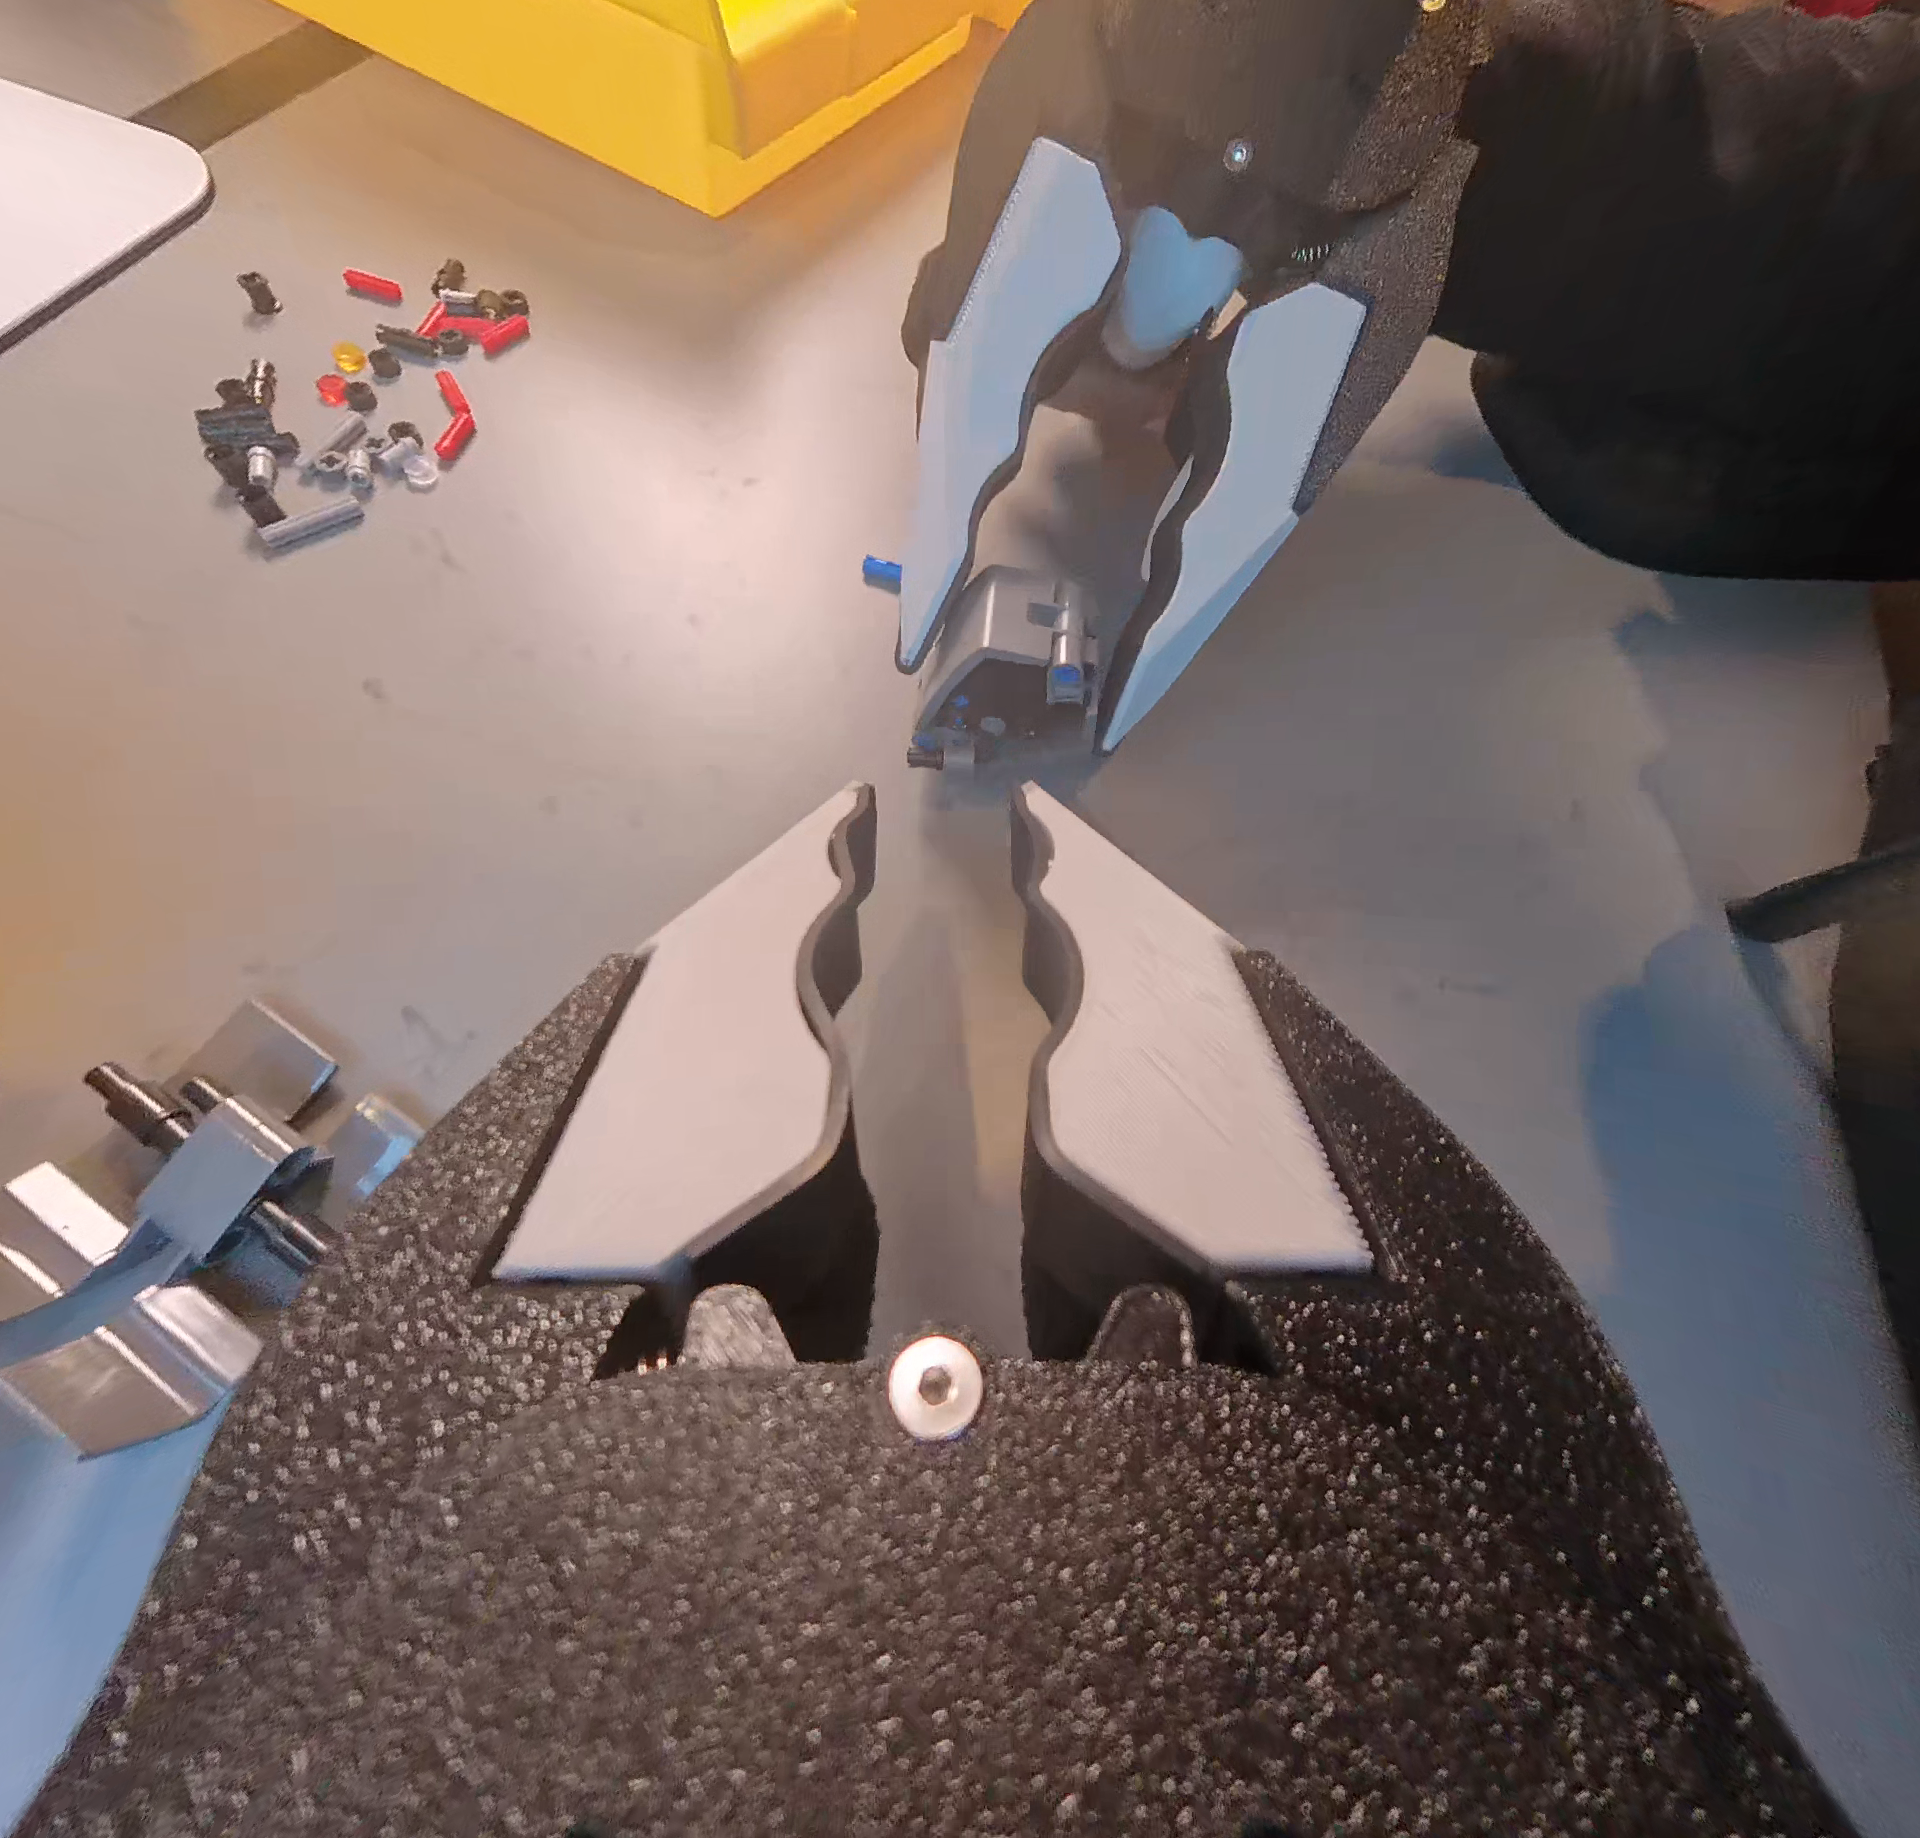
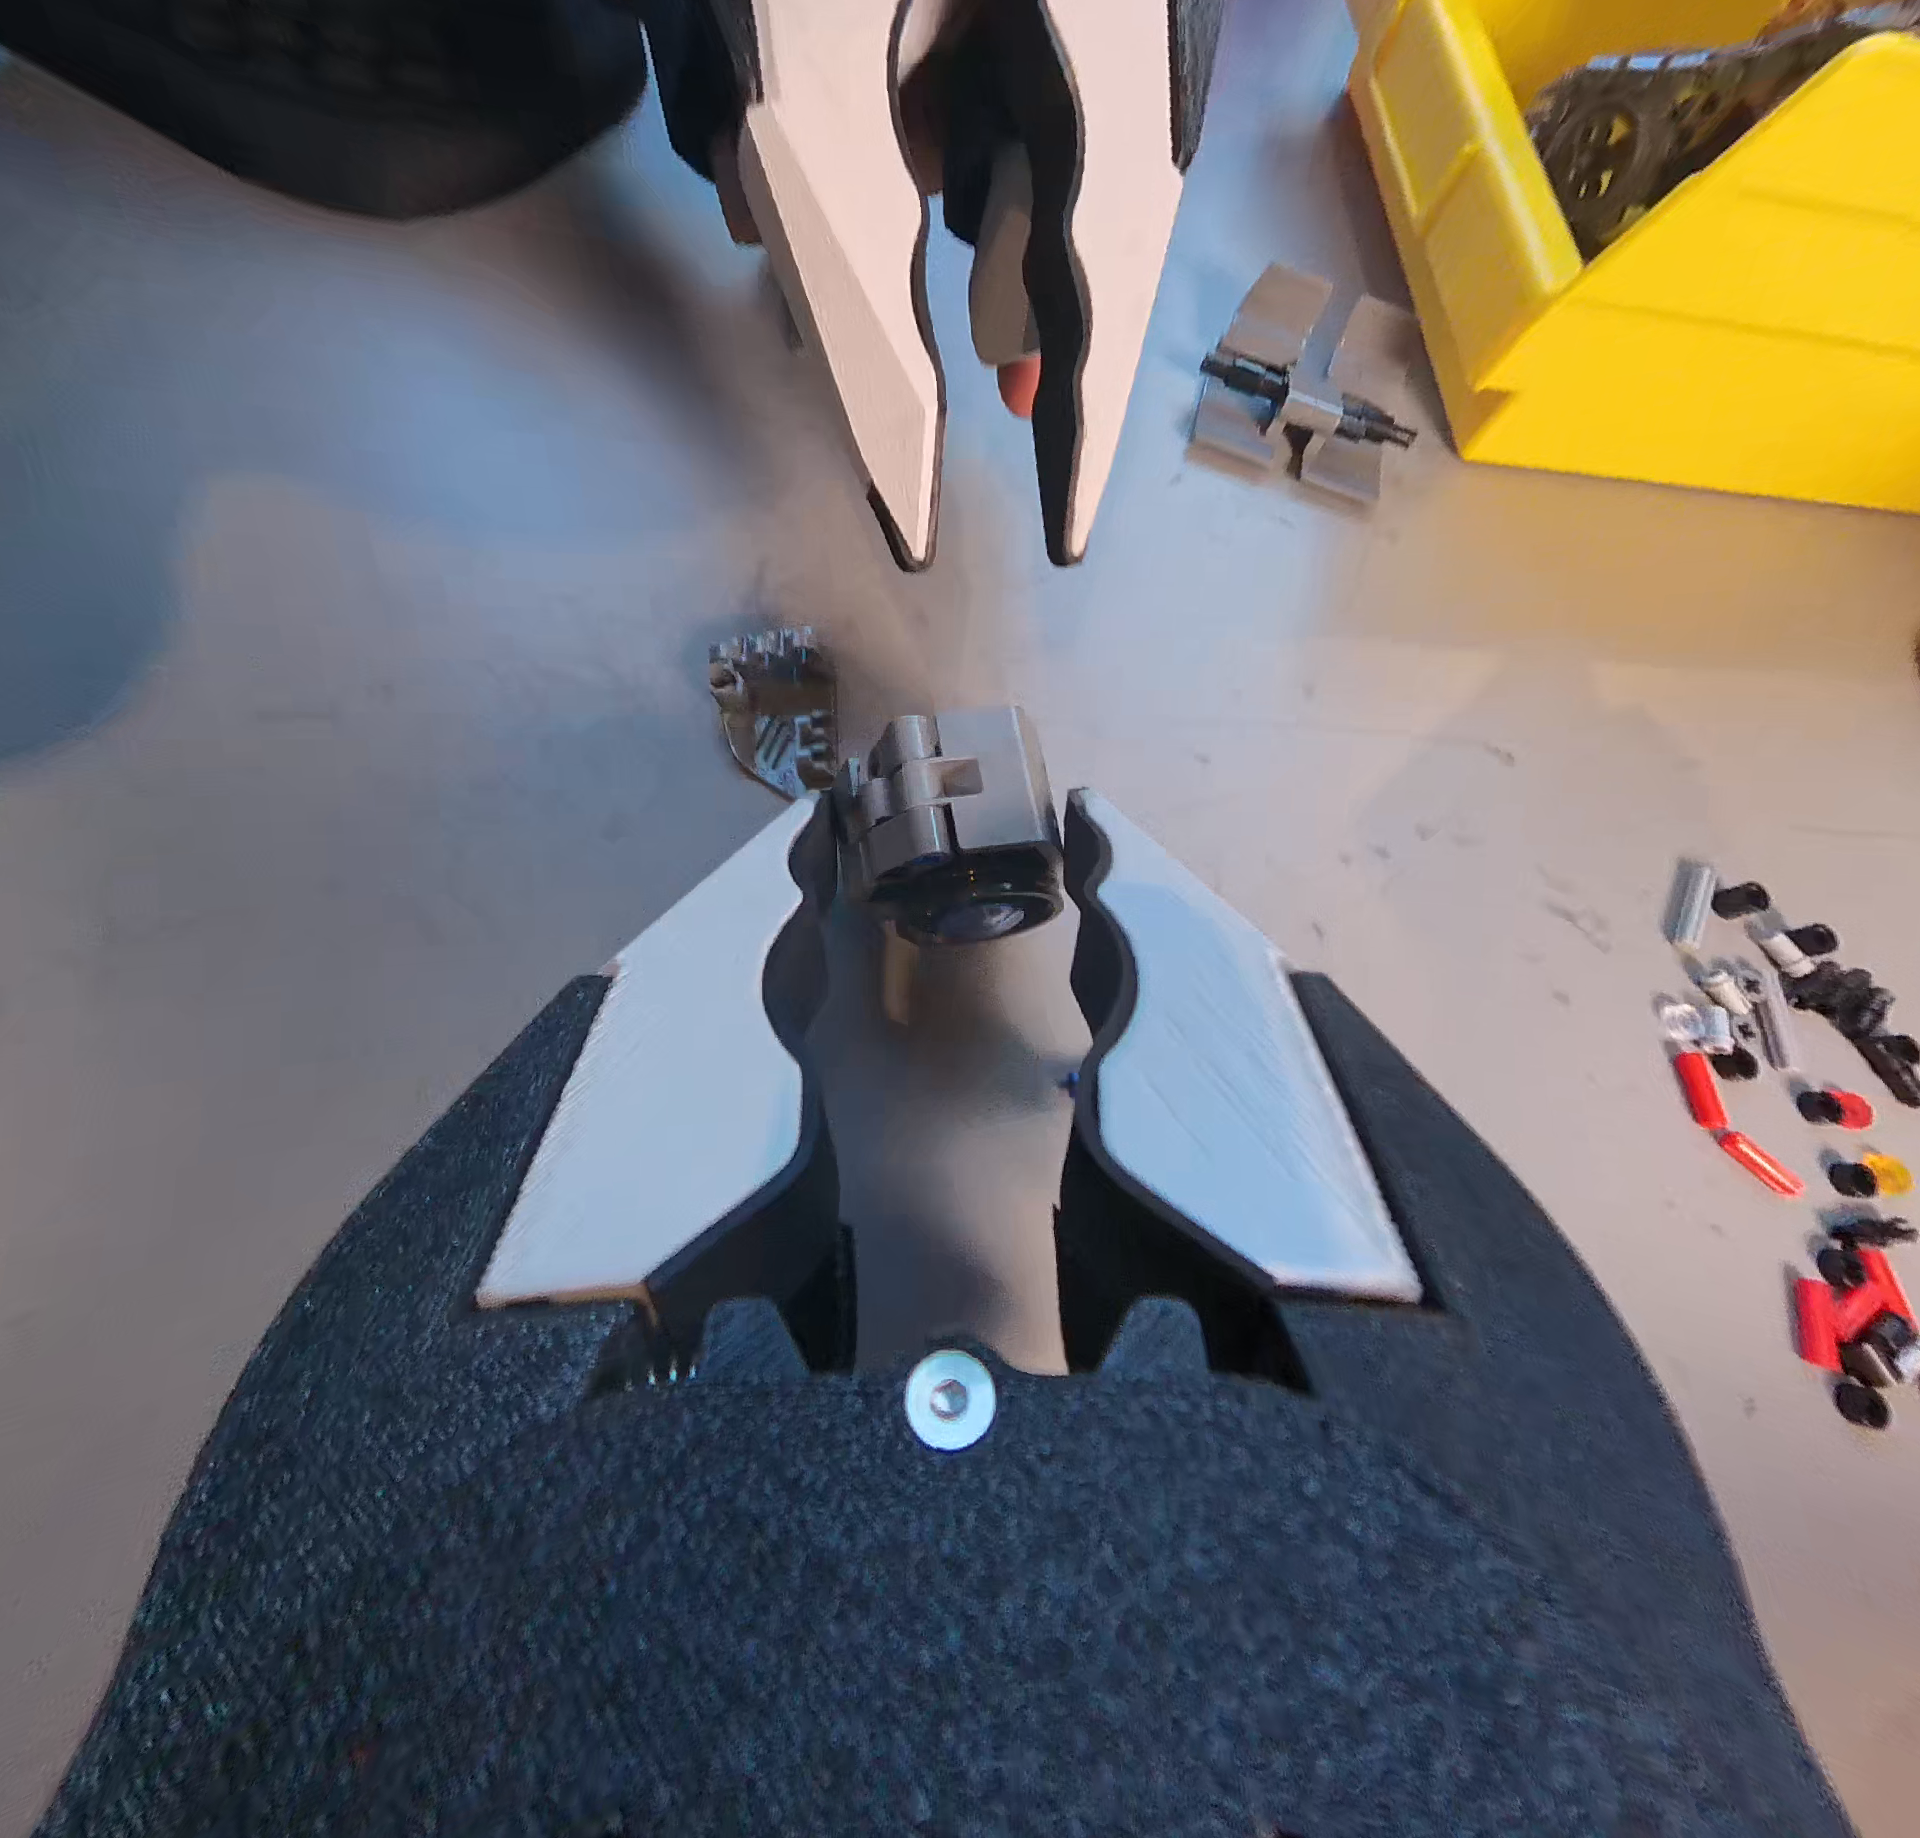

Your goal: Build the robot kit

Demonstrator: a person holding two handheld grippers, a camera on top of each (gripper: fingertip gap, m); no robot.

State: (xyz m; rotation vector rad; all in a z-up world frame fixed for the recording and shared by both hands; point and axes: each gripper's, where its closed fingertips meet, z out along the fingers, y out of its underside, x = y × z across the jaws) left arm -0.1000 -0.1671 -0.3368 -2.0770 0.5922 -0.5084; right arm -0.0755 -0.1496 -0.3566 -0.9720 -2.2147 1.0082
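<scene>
My right gripper is shut on a small grey brick assembly with a dark round underside and holds it at its fingertips just above the grey table. In the left wrist view the right gripper comes in from the upper right, held by a black-gloved hand, with the grey assembly between its fingers. My left gripper is open a little and empty, its tips just short of the assembly. It points at me in the right wrist view.
A pile of small red, black and grey pins lies on the table. Yellow bins stand at the back. A grey panel piece with a black axle, a toothed grey piece and a blue pin lie nearby. The grippers' ends are close to 4 cm from one another.
</scene>
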